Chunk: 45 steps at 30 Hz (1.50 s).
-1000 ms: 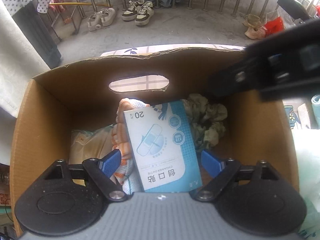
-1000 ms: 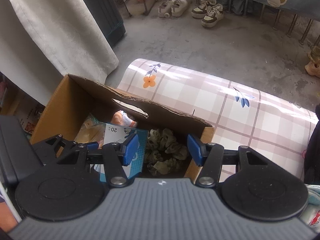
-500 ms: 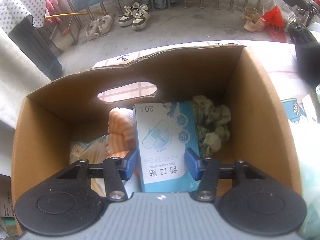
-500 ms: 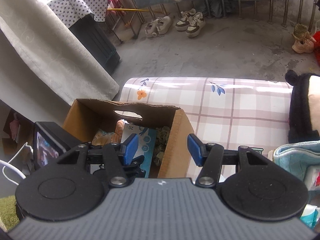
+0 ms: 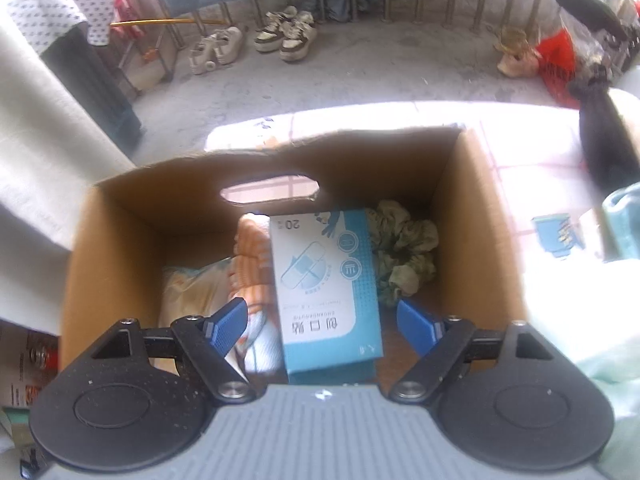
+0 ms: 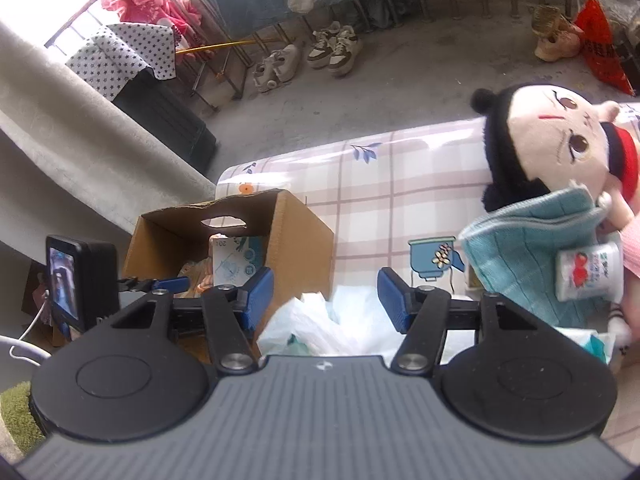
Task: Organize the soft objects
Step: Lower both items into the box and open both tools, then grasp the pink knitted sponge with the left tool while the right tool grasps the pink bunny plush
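- Four items lie inside the cardboard box (image 5: 472, 216), the landmark for all that follows: a blue-and-white plaster box (image 5: 326, 284) leaning up in the middle, an orange-striped cloth (image 5: 250, 264) touching its left side, a green scrunchie (image 5: 404, 256) on its right by the box's far right corner, and a pale packet (image 5: 192, 292) low on the left. Judged from this, the packing is well under way, not finished.
- The table (image 6: 384, 184), under a checked plastic cover, carries the box at its left end; everything not yet packed lies to the right of the box.
- Largest item left: a plush doll (image 6: 560, 148) with black hair and a red band, well apart from the box at the far right.
- A teal knitted cloth (image 6: 528, 248) lies against the doll's lower side, on the box-facing side of it, with a small white tissue pack (image 6: 588, 276) resting on it.
- Crumpled white plastic bags (image 6: 344, 320) lie just beside the box's right wall, between the box and the teal cloth. Probably the nearest next pick.
- Left tool (image 5: 320, 326): fingers spread wide, holding nothing, hovering over the box with the plaster box between the blue pads but not touching them.
- Right tool (image 6: 326, 300): wide too, empty, above the white bags just right of the box.
- In the way: the plaster box stands tall mid-box and takes up room; the doll looks bulky for the space left, by my reckoning.
- Beyond the box: concrete floor, shoes (image 6: 308, 56) by a railing. No bearing on the job.
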Motion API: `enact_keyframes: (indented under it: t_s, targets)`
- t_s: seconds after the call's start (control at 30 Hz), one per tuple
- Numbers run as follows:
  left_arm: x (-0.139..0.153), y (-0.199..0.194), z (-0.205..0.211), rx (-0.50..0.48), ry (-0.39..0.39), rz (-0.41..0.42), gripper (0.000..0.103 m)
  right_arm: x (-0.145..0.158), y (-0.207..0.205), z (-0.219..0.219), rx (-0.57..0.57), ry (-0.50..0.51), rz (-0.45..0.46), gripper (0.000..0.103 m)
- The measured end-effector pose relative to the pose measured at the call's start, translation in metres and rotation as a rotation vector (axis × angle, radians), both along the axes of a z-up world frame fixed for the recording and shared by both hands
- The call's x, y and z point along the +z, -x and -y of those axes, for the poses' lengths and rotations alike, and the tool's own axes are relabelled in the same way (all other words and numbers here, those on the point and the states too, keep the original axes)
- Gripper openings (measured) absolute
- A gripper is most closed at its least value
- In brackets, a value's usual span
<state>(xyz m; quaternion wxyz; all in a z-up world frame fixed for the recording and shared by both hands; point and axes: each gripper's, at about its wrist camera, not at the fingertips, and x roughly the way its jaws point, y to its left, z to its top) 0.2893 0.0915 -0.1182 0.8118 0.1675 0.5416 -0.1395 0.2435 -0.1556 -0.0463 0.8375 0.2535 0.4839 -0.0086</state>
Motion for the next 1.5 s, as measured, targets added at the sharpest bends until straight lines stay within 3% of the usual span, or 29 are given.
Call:
enact_keyframes:
  t_s: [0.2,0.43,0.63,0.8,0.87,1.0,1.27,1.37,1.43,1.5]
  targets:
    - [0.051,0.022,-0.007,0.087,0.061,0.023,0.086,-0.002,0.050,0.028,-0.045,-0.033,-0.027,0.081]
    - [0.104,0.061,0.019,0.134,0.089,0.056,0.088,-0.022,0.089,0.065,-0.028,-0.108,-0.086,0.081]
    - [0.128,0.097,0.089,0.113,0.138,0.045,0.088,-0.001,0.117,0.144,-0.049,-0.095,-0.066,0.081]
    - [0.137,0.122,0.181,-0.002,0.214,0.057,0.091,0.008,0.139,0.239,-0.151,-0.062,-0.065,0.081]
    - [0.134,0.129,0.223,-0.090,0.238,0.058,0.092,0.006,0.147,0.272,-0.203,-0.052,-0.070,0.081]
    - [0.114,0.149,0.309,-0.299,0.215,0.032,0.092,-0.005,0.161,0.320,-0.264,-0.020,-0.099,0.081]
    - [0.049,0.171,0.417,-0.485,0.026,0.027,0.082,-0.030,0.188,0.366,-0.248,-0.001,-0.126,0.081]
    - [0.030,0.168,0.435,-0.491,-0.033,0.010,0.070,-0.036,0.194,0.373,-0.238,-0.007,-0.130,0.081]
    - [0.021,0.164,0.440,-0.485,-0.058,-0.002,0.055,-0.038,0.196,0.374,-0.229,-0.012,-0.130,0.081]
    - [0.015,0.160,0.442,-0.465,-0.077,-0.001,0.047,-0.041,0.195,0.373,-0.209,-0.019,-0.126,0.081]
